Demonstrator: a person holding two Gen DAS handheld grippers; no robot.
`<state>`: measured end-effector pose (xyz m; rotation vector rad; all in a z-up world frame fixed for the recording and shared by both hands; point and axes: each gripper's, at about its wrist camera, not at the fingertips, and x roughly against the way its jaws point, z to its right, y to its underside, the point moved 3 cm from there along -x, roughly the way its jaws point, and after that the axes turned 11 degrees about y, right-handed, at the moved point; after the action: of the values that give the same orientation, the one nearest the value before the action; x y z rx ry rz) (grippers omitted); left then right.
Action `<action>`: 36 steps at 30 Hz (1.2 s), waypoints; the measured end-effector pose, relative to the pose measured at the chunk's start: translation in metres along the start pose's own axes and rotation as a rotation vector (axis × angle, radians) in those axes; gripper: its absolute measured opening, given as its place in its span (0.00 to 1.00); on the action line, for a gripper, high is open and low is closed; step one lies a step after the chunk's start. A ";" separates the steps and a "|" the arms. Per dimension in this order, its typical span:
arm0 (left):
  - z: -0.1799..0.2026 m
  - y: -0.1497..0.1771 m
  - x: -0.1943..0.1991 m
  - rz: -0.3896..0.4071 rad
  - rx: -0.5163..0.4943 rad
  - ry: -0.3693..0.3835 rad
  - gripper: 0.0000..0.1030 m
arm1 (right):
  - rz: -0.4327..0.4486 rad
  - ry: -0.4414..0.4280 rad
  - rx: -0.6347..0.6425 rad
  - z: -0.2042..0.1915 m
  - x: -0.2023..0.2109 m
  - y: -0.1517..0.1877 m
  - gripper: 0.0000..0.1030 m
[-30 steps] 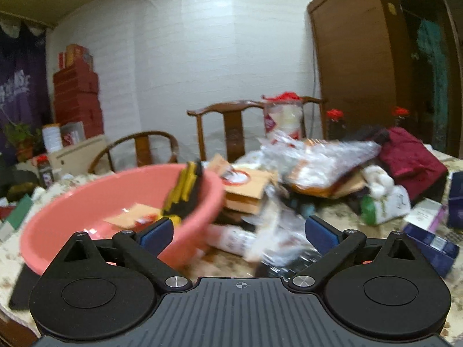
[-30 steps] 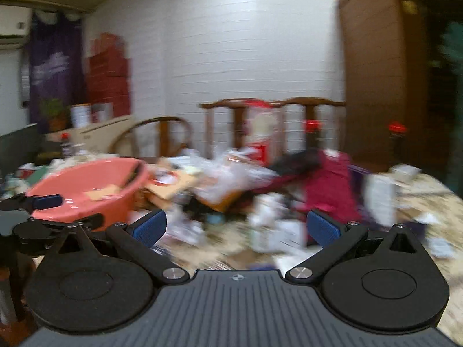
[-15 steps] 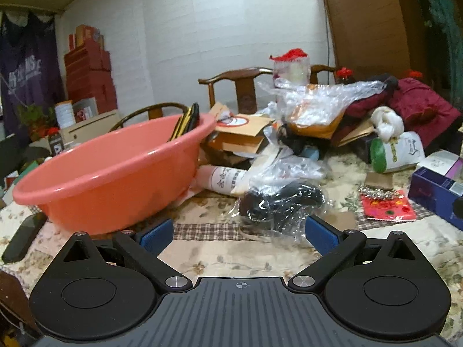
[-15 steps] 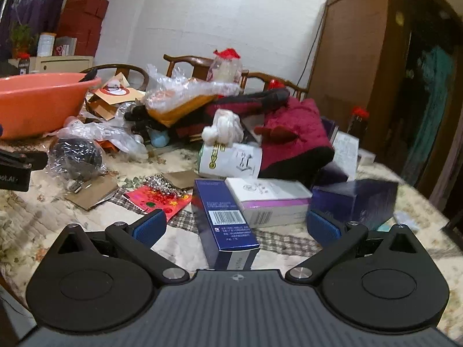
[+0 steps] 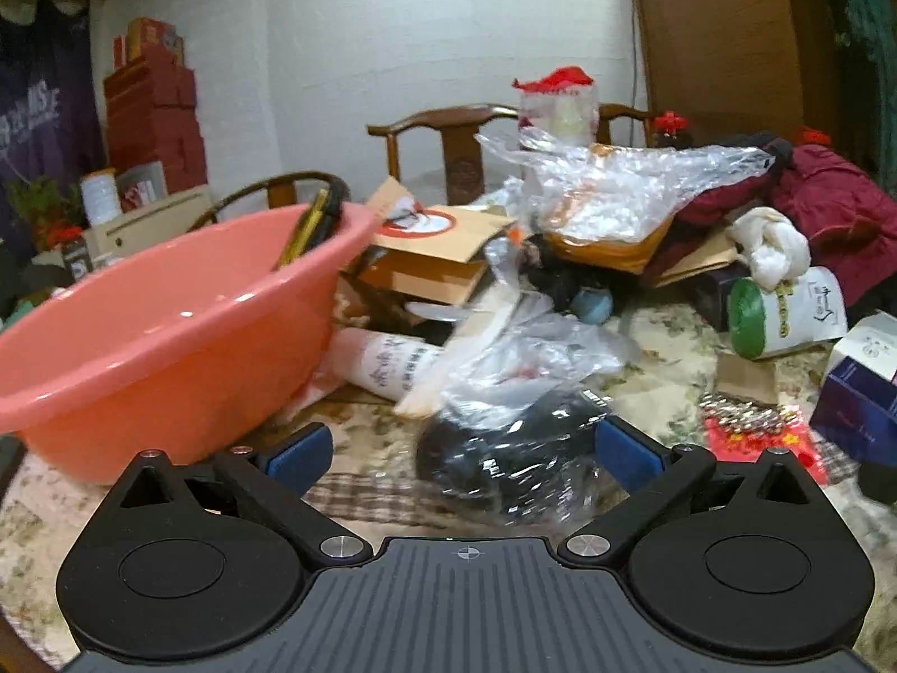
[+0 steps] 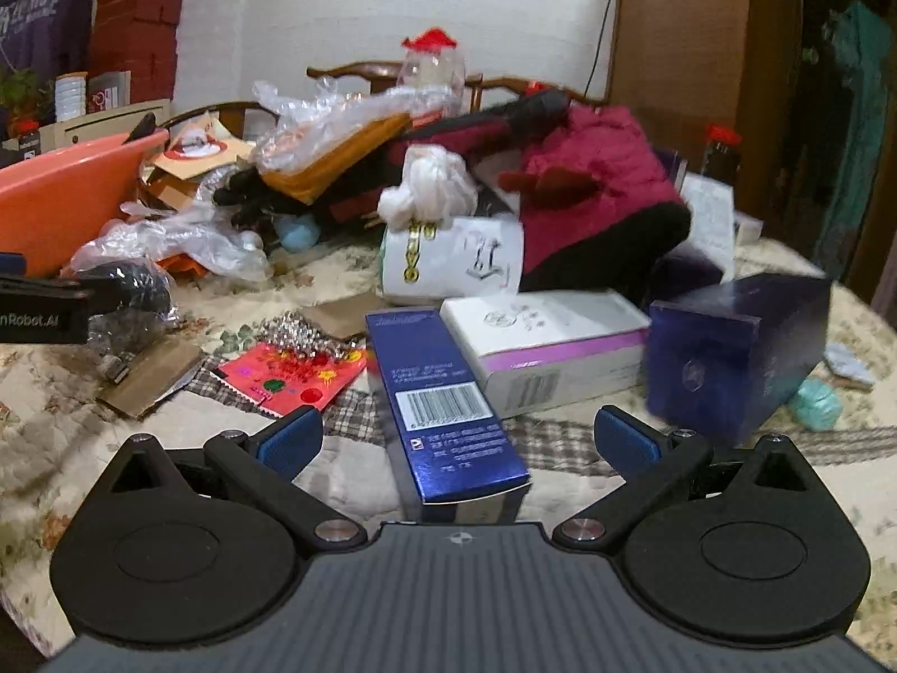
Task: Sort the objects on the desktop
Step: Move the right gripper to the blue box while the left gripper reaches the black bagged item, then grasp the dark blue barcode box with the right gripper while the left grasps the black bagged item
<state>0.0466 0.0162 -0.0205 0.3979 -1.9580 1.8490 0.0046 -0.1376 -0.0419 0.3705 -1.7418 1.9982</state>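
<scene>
While both grippers gape | one basin (image 5: 168,347) | three boxes (right view)

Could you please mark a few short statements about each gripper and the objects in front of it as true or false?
1. The left gripper is open, with nothing clamped. True.
2. The black object wrapped in clear plastic lies inside the pink plastic basin. False: it lies on the tablecloth beside the basin.
3. The long blue box with a barcode lies in front of the open right gripper. True.
4. The white box with a purple stripe is stacked on the dark purple box. False: they sit side by side on the table.
</scene>
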 end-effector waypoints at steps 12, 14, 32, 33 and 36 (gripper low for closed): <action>0.006 0.004 -0.045 -0.140 0.066 0.067 0.99 | -0.054 0.024 0.056 -0.017 -0.019 -0.005 0.99; 0.004 0.004 -0.047 -0.143 0.073 0.058 0.99 | -0.061 0.020 0.043 -0.017 -0.020 -0.005 0.99; 0.001 -0.003 -0.050 -0.117 0.049 0.071 0.76 | -0.060 -0.056 -0.056 -0.010 -0.019 -0.002 0.64; 0.000 -0.002 -0.047 -0.110 0.051 0.069 0.76 | -0.058 -0.059 -0.060 -0.010 -0.018 -0.001 0.61; -0.001 0.000 -0.042 -0.102 0.048 0.069 0.74 | -0.047 -0.057 -0.070 -0.008 -0.015 0.000 0.45</action>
<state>0.0834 0.0144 -0.0409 0.4346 -1.8175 1.8236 0.0185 -0.1323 -0.0503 0.4455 -1.8154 1.9059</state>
